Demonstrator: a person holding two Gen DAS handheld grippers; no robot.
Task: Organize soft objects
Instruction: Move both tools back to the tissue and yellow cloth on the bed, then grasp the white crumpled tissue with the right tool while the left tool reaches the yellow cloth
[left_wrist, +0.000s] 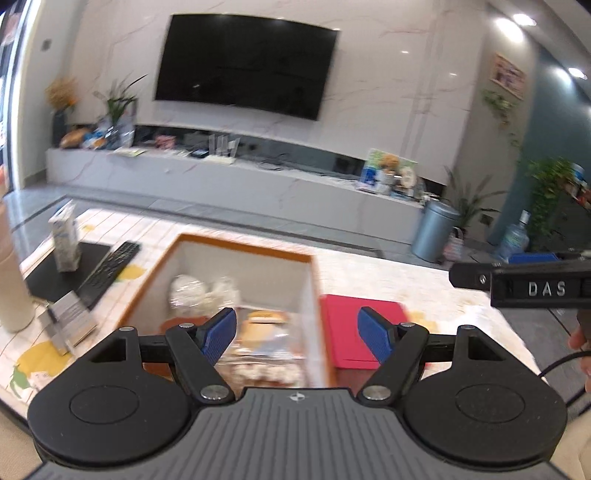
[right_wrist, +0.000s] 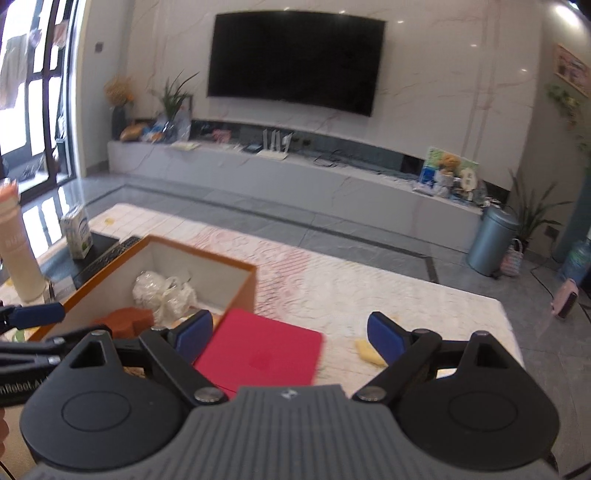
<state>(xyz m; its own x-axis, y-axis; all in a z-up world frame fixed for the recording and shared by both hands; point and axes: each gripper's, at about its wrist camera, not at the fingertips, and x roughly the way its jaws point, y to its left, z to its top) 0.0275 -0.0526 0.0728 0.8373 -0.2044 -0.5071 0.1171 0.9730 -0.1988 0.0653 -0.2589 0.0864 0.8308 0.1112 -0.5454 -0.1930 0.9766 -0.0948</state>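
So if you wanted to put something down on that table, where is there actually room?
The biggest bare stretch is the tablecloth right of the orange box and beyond the red folder. The left end is crowded: keyboard, milk carton, tall cup. The box already holds wrapped items.

Orange-rimmed open box (right_wrist: 240, 275) holds a crinkly white bag (right_wrist: 162, 291), brown soft item (right_wrist: 125, 320) and clear-wrapped packets (left_wrist: 264, 332); red flat case (right_wrist: 264, 356) lies just beside it.
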